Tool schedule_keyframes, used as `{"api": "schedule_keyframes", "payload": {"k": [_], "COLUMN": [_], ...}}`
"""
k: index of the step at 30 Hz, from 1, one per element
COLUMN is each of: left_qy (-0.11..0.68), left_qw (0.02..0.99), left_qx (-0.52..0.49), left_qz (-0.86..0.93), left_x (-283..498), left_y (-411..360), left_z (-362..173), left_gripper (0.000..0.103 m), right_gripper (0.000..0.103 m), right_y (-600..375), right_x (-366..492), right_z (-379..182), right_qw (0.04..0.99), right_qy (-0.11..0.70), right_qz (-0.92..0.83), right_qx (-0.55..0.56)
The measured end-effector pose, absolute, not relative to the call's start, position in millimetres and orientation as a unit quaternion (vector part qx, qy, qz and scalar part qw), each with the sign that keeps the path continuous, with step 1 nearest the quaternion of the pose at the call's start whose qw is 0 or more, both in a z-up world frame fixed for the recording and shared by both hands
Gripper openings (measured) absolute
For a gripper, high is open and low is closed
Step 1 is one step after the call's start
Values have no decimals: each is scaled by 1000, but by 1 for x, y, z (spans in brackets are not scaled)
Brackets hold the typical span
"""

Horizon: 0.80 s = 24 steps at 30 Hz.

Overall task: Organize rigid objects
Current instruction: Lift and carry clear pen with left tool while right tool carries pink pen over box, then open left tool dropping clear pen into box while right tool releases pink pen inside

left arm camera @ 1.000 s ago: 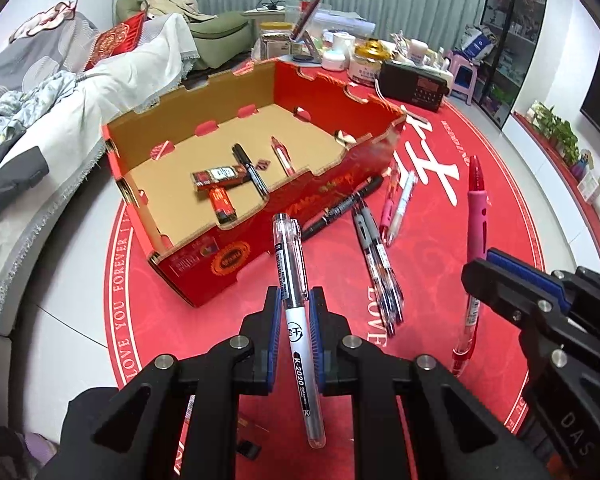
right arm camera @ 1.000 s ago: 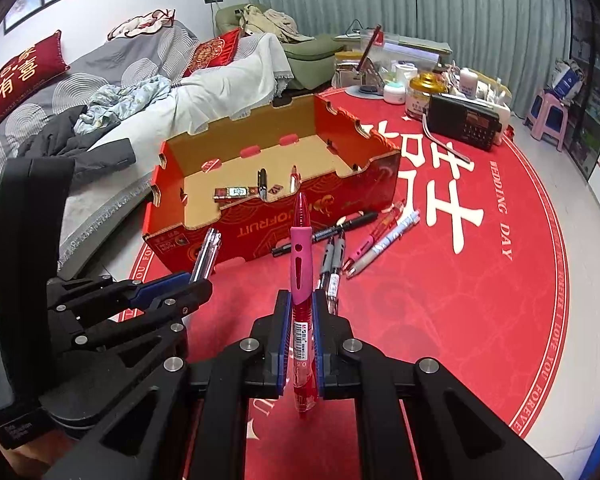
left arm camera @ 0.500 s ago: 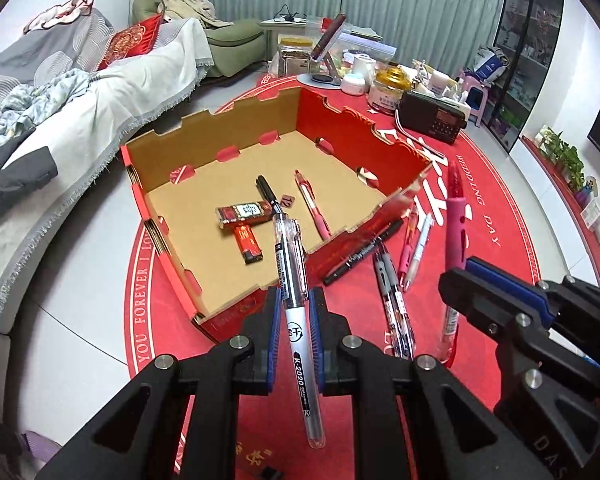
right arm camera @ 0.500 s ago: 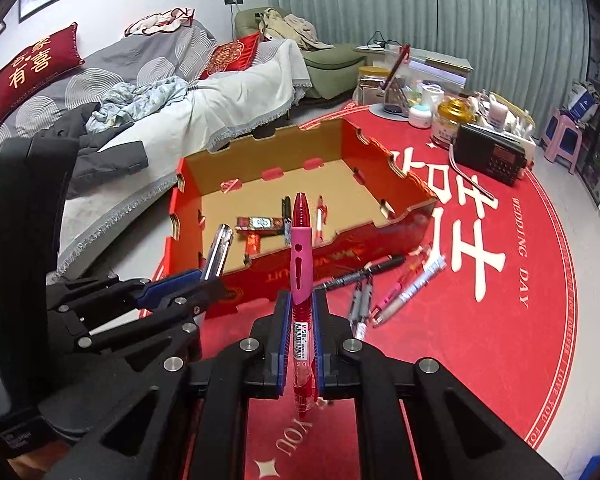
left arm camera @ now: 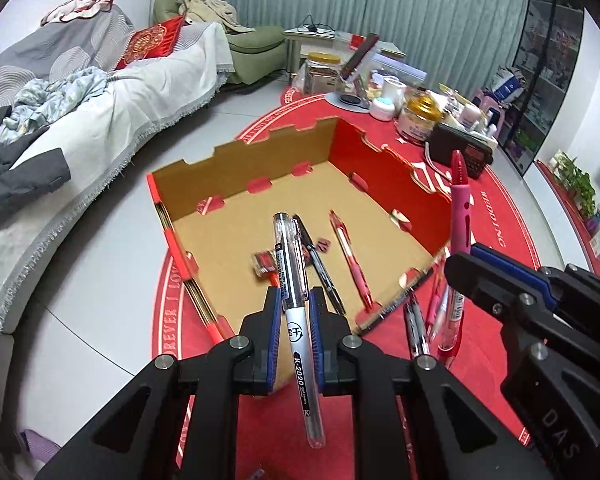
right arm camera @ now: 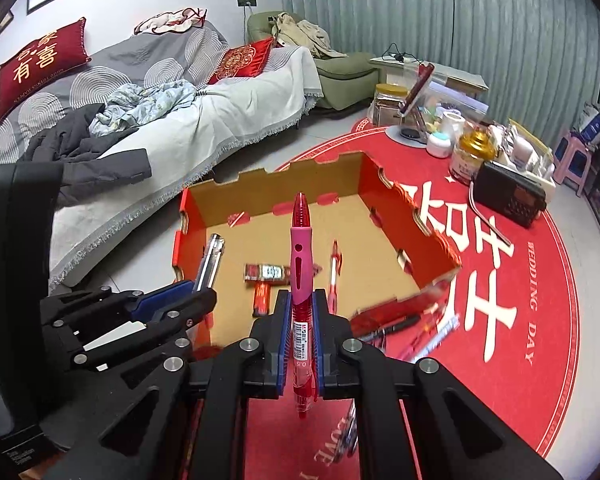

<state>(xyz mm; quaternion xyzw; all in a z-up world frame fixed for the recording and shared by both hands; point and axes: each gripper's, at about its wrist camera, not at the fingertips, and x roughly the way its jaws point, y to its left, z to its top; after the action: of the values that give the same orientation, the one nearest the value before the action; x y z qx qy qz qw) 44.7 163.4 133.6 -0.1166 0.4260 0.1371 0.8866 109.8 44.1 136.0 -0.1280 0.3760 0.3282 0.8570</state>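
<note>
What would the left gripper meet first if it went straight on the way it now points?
Probably the cardboard box, about at its floor where the black pen lies; the clear pen it holds would touch first. Depth is uncertain.

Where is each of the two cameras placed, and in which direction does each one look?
Left wrist: sits on the left tool, looking forward and down along the clear pen it grips, into the cardboard box; the right tool shows at right.
Right wrist: sits on the right tool, looking forward and down along the red pen it grips, toward the same box; the left tool shows at left.
Shared: the box, both held pens, red rug, sofa.
</note>
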Motion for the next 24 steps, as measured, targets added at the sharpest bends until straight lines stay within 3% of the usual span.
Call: {"api": "schedule_keyframes", "payload": {"k": [24], "left_qy": [451], "left_qw": [873], "left_qx": [-101], "left_qz": [154], "left_x": [89], "left_y": [185], "left_z": [109], "left_gripper": [14], "right_gripper": [11], "right_y": [71], "right_x": [162], "right_z": [116], "right_qw": [848], "right_qy": [396], "right_qz": [329], "right_qx": [-128]}}
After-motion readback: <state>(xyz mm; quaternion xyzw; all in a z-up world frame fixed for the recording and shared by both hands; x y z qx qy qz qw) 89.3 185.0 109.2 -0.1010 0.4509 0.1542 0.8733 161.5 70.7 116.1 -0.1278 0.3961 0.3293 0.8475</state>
